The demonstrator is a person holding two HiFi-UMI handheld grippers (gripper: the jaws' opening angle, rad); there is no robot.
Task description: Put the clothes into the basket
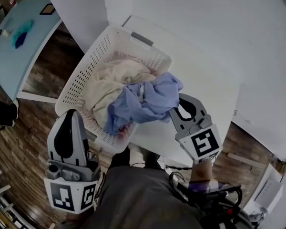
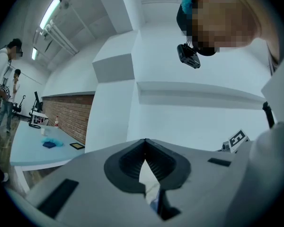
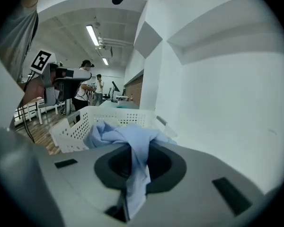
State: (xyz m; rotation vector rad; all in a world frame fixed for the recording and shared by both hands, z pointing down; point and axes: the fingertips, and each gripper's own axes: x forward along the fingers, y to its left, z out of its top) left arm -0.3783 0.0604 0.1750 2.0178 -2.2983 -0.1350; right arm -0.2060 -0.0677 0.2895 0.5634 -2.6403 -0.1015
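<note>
**Blue garment pinched at basket's near corner**

Right hand-held gripper (image 1: 174, 111) (image 3: 131, 174): clenched on a fold of the blue garment (image 1: 145, 99) (image 3: 125, 136). Thin, soft woven cloth, crumpled; a narrow strip runs down between the dark ribbed pads.

The garment is bunched, with no clear outline. In the head view its long axis runs from the gripper at right down-left across the near rim of the laundry basket (image 1: 81, 78). Most of it lies over the basket, on the cream cloth (image 1: 114, 78). The end by the jaws hangs outside the rim.

The basket is white plastic, rectangular, with perforated walls and a grey handle at the far end. It stands on a white table (image 1: 205, 51), long axis pointing away, and its near-left side juts over the wood floor (image 1: 52, 63).

The cream cloth is heaped and wrinkled. A reddish patch under the blue cloth is too small to name.

Left hand-held gripper (image 1: 72, 114) (image 2: 145, 148): clamped, nothing between the pads, held just outside the basket's near-left wall.
</note>
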